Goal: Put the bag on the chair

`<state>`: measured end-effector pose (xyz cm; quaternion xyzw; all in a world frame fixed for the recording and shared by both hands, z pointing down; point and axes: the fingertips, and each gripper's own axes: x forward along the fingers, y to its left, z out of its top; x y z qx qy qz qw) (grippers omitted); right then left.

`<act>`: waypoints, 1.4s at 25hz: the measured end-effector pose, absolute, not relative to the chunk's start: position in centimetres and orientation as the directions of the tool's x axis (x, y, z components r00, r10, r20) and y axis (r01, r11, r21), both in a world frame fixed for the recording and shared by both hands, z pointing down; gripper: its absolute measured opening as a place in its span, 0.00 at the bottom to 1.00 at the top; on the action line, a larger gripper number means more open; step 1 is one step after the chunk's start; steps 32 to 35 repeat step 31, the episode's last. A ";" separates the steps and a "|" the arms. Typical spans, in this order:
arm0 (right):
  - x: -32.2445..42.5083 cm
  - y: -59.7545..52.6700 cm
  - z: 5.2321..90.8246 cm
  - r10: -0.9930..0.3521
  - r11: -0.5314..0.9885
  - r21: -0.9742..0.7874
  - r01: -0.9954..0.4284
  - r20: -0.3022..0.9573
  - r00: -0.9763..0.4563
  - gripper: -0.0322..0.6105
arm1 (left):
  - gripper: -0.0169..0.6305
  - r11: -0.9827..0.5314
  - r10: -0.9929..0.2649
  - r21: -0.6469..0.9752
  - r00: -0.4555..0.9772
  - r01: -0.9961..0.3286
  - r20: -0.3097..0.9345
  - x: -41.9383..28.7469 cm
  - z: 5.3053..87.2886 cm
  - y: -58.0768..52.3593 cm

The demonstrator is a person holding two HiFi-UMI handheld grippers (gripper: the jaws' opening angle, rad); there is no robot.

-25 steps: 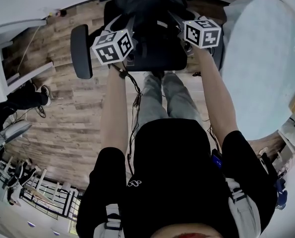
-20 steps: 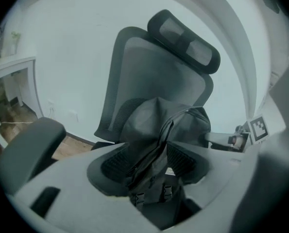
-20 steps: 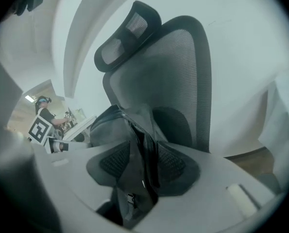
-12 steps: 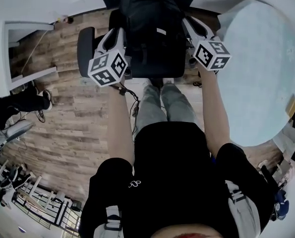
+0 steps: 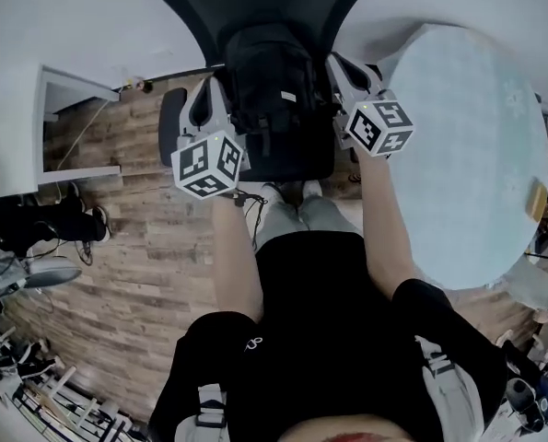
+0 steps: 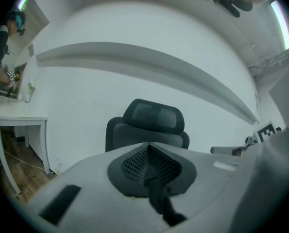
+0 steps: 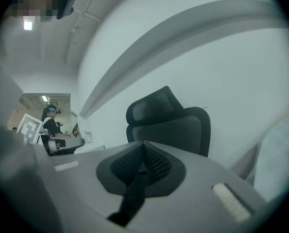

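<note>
Overhead; gripper views facing shared chair [image 6: 154,116]

Round pale table [image 5: 476,136] right; white desk [image 5: 43,127] left, wood floor [image 5: 135,265]

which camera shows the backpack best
The head view: the backpack shows whole, sitting on the chair seat between the left gripper and right gripper. Both gripper views show only the chair's backrest and headrest beyond shut jaws, plus a dark strip that may be a strap.

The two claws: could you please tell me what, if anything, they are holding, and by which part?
Both hold the black bag: the left claw is shut on one strap, the right claw on another.
</note>
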<state>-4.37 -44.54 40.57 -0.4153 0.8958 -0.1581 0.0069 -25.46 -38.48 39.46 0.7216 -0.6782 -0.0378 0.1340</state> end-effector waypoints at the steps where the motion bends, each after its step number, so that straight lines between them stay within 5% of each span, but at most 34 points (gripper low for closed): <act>1: -4.3 -44.2 39.6 -0.744 0.614 -0.278 -0.738 0.108 -0.659 0.06 | 0.03 -0.040 -0.991 0.245 0.070 -0.969 0.117 -25.3 38.8 -38.1; 8: -3.2 -42.0 35.9 -0.727 0.662 -0.180 -0.728 0.083 -0.682 0.06 | 0.03 -0.030 -0.998 0.199 0.040 -0.979 0.046 -24.8 34.9 -36.3; 35: -6.0 -43.1 36.6 -0.692 0.702 -0.137 -0.699 0.099 -0.715 0.06 | 0.03 -0.047 -0.987 0.108 0.064 -0.993 0.151 -24.1 37.1 -38.7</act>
